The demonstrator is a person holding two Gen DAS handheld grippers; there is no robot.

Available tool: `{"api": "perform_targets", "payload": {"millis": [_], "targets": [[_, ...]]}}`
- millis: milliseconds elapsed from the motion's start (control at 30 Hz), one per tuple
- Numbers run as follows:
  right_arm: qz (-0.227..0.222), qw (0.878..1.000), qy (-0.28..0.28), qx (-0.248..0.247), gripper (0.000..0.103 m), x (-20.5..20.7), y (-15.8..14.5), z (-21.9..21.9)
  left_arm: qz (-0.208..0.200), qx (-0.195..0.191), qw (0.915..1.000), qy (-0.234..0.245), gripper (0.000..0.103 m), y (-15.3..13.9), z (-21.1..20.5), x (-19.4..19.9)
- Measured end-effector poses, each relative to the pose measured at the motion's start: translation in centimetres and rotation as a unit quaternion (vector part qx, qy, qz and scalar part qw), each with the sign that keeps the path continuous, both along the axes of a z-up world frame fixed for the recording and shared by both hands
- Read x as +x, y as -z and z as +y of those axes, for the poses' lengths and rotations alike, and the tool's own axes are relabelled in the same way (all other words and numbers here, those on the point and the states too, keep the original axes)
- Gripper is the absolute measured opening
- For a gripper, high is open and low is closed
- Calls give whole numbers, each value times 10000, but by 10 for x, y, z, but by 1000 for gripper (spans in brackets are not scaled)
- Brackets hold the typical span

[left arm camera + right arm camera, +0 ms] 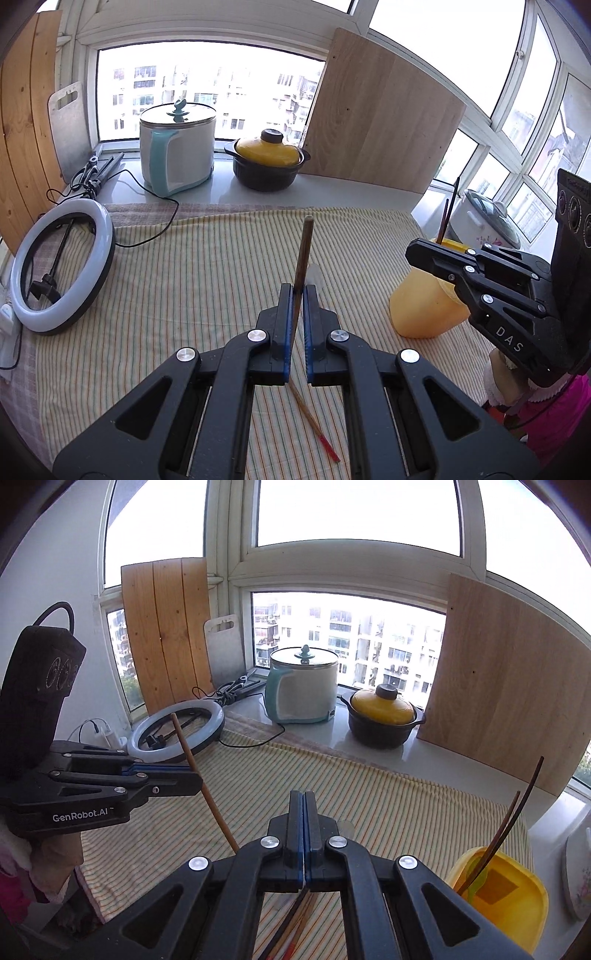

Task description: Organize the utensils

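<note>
Nearest, the left gripper (298,291) is clamped on a wooden chopstick (302,254) held upright, likely for dropping into the yellow holder (506,897) just right of it, above which the right gripper (303,801) hangs closed and empty.

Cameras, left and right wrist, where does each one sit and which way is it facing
Left wrist: on the left claw, facing down over the striped cloth toward the window; that claw pinches a chopstick; the right claw shows by the yellow holder.
Right wrist: on the right claw, shut, same heading; the left claw shows beside it.
Shared: white cooker, yellow-lidded pot, ring light.
</note>
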State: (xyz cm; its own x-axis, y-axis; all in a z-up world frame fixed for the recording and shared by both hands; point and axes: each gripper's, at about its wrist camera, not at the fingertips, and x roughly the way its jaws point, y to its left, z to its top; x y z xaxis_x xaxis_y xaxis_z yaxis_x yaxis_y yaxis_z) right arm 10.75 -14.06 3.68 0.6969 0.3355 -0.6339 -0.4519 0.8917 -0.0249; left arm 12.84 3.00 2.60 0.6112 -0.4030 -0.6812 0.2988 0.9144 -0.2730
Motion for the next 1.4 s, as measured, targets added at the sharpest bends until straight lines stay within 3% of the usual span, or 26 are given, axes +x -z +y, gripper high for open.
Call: {"api": "perform_targets", "payload": {"millis": [133,200,367,633,900,1067,1200,1400], "targets": [[697,9970,-60,335,1,15,17,-10,39,13,10000,-7,3,3,0,0],[1171,9911,25,627,29,26,32,-16,70,11,10000,-22,3,6,2,0],[2028,9755,344,787,26,46,80,-21,91,-35,9999,-66,3,7,10,-3],[2951,9476,513,1110,20,63,138,-18,145,-46,9998,-135,3,12,21,-3],[3123,9473,225,674,19,54,161,22,75,-34,9996,-273,3,6,41,-8],[3147,9488,276,-31,19,61,178,50,54,-50,9993,-375,3,4,54,-11],[2839,9567,247,-600,5,61,177,65,45,-57,9992,-403,3,3,59,-12],[2709,9620,204,-264,4,56,157,53,16,-86,9993,-361,3,1,60,-12]]}}
